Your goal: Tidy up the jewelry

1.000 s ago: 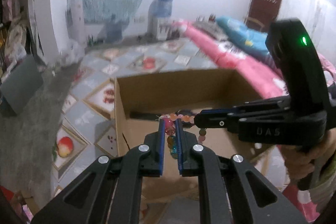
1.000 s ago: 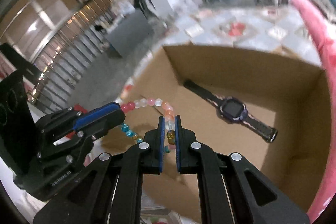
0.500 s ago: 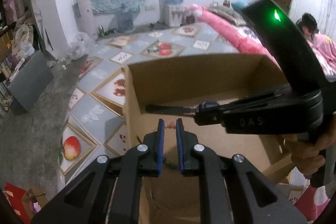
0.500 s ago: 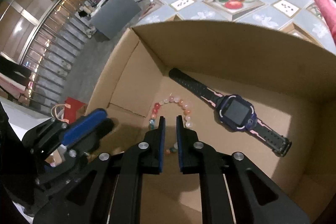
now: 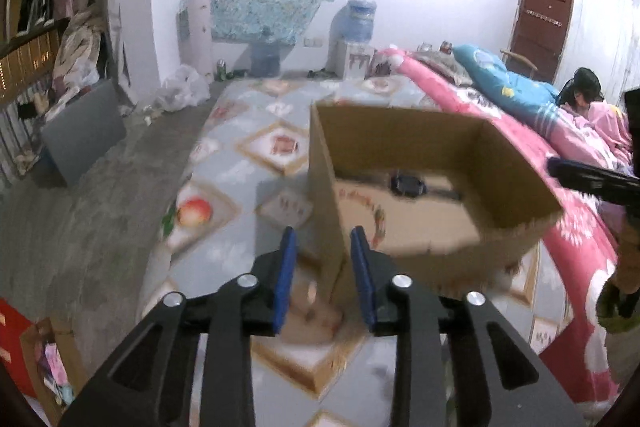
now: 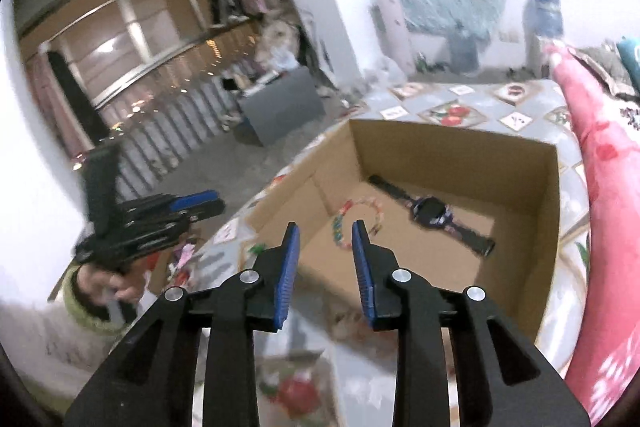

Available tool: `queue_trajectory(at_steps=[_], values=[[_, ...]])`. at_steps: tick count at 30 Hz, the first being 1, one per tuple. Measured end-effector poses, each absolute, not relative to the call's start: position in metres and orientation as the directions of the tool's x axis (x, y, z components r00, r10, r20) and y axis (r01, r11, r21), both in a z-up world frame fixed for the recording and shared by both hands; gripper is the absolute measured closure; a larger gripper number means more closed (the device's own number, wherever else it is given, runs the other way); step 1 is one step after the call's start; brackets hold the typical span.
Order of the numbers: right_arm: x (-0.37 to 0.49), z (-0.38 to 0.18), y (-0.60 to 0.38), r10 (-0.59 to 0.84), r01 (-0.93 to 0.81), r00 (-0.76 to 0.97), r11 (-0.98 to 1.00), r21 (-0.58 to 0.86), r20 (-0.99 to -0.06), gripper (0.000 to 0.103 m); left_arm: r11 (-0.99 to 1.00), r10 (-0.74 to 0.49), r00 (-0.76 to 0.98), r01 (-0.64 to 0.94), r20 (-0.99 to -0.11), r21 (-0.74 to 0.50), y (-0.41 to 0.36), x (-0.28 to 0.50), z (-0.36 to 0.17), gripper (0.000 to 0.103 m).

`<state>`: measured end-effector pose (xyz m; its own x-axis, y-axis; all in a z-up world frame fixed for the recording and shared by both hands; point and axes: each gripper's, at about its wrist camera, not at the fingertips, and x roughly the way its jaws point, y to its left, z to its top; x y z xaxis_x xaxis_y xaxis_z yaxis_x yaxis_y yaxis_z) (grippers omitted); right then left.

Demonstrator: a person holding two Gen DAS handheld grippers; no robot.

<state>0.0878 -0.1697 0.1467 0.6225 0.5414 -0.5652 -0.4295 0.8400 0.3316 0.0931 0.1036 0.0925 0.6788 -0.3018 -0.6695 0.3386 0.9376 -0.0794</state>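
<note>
An open cardboard box (image 6: 548, 211) (image 5: 516, 167) stands on a patterned mat. On its floor lie a multicoloured bead bracelet (image 6: 340, 223) (image 5: 370, 205) and a dark wristwatch (image 6: 430, 209) (image 5: 408, 183). My right gripper (image 6: 325, 227) hangs above the box's near side, its jaws opening, nothing between them. My left gripper (image 5: 323, 235) hovers over the box's near left corner, its jaws also opening and empty. In the right wrist view the left gripper (image 6: 200, 205) shows at the left, held in a hand. The right gripper's tip (image 5: 592, 181) shows at the right edge of the left wrist view.
A pink bedspread (image 6: 608, 195) runs along the box's right side, and a person (image 5: 584, 95) lies on the bed. A grey panel (image 5: 82, 131) leans at the left on the concrete floor. A water dispenser (image 5: 354, 39) stands by the far wall.
Both grippers let go of the bead bracelet, which now lies on the box floor. Both pulled back out of the box and their jaws have parted.
</note>
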Motion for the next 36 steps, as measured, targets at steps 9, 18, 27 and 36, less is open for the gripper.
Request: queue_trajectory(at_steps=[9,18,27,36], values=[[0.056,0.073,-0.158,0.577,-0.358,0.529,0.816,0.453,-0.622,0.073,0.932,-0.267,0.554,0.355,-0.789,-0.066,0.092,0.058,0.011,0.07],[0.053,0.044,-0.153,0.576,-0.258,0.501,0.812,0.524,-0.646,0.073,0.942,-0.224,0.518,0.333,-0.825,-0.047,0.082,0.06,-0.018,0.07],[0.052,0.033,-0.155,0.56,-0.237,0.488,0.824,0.515,-0.67,0.073,0.923,-0.197,0.565,0.382,-0.801,0.042,0.065,0.06,-0.021,0.093],[0.05,0.032,-0.161,0.536,-0.22,0.5,0.838,0.499,-0.68,0.073,0.899,-0.249,0.572,0.437,-0.781,0.033,0.042,0.054,-0.02,0.098]])
